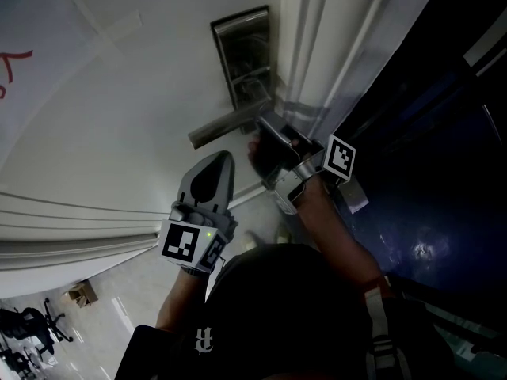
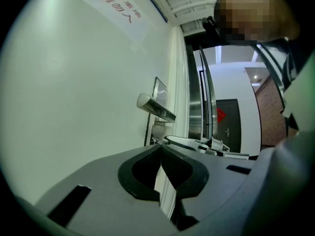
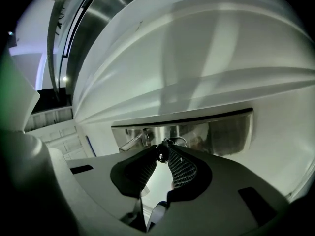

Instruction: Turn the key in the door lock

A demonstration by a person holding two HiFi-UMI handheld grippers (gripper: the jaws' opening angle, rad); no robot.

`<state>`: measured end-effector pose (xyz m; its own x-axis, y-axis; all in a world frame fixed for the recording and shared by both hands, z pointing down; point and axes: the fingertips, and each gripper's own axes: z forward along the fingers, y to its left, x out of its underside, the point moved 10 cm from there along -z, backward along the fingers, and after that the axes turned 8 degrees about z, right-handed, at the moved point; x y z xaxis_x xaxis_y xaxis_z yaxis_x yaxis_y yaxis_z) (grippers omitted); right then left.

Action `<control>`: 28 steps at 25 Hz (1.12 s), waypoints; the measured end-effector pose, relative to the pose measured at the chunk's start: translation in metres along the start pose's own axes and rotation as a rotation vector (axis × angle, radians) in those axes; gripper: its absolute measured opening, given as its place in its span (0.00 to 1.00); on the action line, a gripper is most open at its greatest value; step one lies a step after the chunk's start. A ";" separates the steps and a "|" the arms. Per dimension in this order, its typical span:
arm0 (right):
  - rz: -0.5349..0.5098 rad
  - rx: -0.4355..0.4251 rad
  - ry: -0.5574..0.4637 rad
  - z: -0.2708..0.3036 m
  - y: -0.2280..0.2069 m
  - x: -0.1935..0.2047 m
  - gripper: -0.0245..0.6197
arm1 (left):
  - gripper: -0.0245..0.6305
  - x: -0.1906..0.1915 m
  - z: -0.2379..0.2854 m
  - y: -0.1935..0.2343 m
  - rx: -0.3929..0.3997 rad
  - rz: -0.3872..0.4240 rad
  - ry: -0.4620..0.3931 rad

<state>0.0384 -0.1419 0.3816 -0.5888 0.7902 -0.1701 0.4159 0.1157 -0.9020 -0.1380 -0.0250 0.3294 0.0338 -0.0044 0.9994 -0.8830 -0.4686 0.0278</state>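
The steel lock plate [image 3: 224,131] sits on the white door [image 1: 119,93], with the lever handle [image 1: 226,129] just above the keyhole. My right gripper [image 3: 162,154] reaches under the handle and its fingertips close on the dark head of the key [image 3: 162,151], which sits in the lock with a wire ring [image 3: 175,141] behind it. In the head view the right gripper [image 1: 265,127] hides the key. My left gripper [image 1: 224,158] is shut and empty, pointing at the door below the handle [image 2: 156,108] without touching anything.
The door's edge and a steel jamb [image 2: 196,97] run along the right of the lock. A dark blue surface [image 1: 428,172] lies beyond it. A paper sign with red characters [image 2: 118,11] hangs high on the door. An office chair [image 1: 32,327] and a box [image 1: 81,293] stand on the floor.
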 end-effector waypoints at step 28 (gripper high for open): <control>-1.445 0.331 0.239 -0.012 0.080 0.022 0.16 | 0.05 0.003 0.007 -0.012 0.035 -0.014 -0.008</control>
<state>0.0669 -0.1085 0.3109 -0.2067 0.1971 0.9583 -0.5995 0.7486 -0.2833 -0.1239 -0.0250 0.3316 0.0499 -0.0042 0.9987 -0.8654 -0.4994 0.0412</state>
